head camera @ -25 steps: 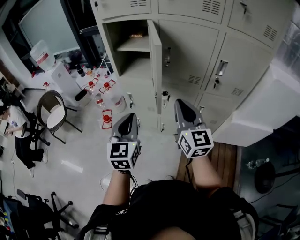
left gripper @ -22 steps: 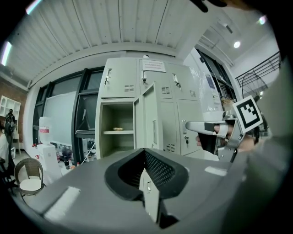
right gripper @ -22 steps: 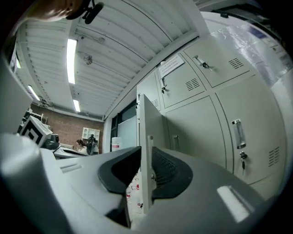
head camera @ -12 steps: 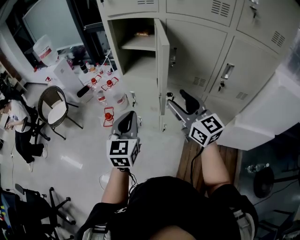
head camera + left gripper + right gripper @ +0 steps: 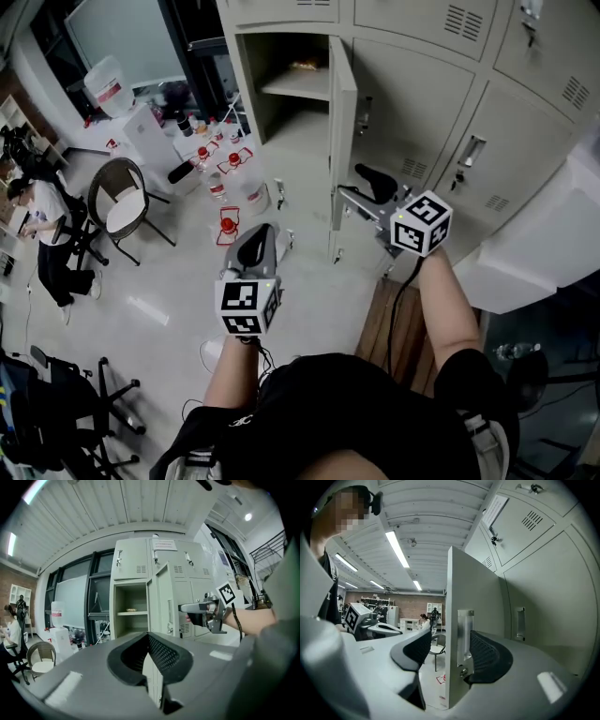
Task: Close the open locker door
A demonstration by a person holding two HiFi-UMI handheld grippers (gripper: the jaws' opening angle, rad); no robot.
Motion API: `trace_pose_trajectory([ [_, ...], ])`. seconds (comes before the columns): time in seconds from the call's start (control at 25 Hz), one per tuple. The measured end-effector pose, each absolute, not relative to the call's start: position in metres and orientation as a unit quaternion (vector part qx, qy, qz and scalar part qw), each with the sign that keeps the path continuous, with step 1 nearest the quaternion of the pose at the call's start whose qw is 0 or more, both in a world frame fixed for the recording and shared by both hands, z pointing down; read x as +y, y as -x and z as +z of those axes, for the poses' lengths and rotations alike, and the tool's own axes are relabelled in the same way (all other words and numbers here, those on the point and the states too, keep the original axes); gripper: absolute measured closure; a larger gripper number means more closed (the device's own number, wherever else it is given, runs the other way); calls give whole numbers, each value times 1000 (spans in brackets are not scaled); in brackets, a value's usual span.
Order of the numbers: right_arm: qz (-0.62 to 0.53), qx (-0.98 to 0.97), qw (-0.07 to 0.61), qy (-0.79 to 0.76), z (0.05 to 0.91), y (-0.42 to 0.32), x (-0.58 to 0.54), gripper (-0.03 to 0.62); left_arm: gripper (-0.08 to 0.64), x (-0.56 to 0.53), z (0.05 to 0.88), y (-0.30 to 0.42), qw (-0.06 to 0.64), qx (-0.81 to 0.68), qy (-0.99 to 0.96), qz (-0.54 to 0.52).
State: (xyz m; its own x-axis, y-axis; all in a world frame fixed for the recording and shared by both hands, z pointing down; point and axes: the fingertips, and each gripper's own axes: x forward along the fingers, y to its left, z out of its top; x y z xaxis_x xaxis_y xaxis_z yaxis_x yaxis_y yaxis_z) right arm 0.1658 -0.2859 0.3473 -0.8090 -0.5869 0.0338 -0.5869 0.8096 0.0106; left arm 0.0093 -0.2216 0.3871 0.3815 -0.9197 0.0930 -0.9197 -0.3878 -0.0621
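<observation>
The beige locker door [image 5: 343,122] stands swung out from its open compartment [image 5: 281,94], edge-on to me. My right gripper [image 5: 349,183] points level at the door's free edge, and its jaws have just been opening. In the right gripper view the door edge [image 5: 451,597] and its metal handle plate [image 5: 464,634] stand between the spread jaws of the right gripper [image 5: 451,637]; the pads do not press on the door. My left gripper [image 5: 262,234] hangs over the floor, left of the door and apart from it, shut and empty. The left gripper view looks over the left gripper [image 5: 149,639] at the door [image 5: 164,597].
Closed lockers [image 5: 441,103] fill the wall right of the door. Water jugs and bottles [image 5: 225,173] crowd the floor by the locker's left side. A round chair [image 5: 122,211] and a seated person [image 5: 42,234] are further left. A wooden board [image 5: 398,319] lies under my right arm.
The right gripper swung left toward the door and its jaws went from shut to wide, now straddling the door's edge. The left gripper stayed where it was.
</observation>
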Motion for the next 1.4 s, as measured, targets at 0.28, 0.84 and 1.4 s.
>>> trace_pose_trajectory([
  [0.28, 20, -962, 25, -273, 346, -163, -304, 348, 559, -218, 387, 4, 2, 571, 819, -59],
  [0.84, 12, -975, 40, -220, 349, -142, -310, 445, 558, -210, 392, 19, -2, 599, 798, -64],
  [1.4, 5, -978, 51, -202, 350, -103, -314, 456, 560, -202, 394, 28, -4, 626, 777, -62],
])
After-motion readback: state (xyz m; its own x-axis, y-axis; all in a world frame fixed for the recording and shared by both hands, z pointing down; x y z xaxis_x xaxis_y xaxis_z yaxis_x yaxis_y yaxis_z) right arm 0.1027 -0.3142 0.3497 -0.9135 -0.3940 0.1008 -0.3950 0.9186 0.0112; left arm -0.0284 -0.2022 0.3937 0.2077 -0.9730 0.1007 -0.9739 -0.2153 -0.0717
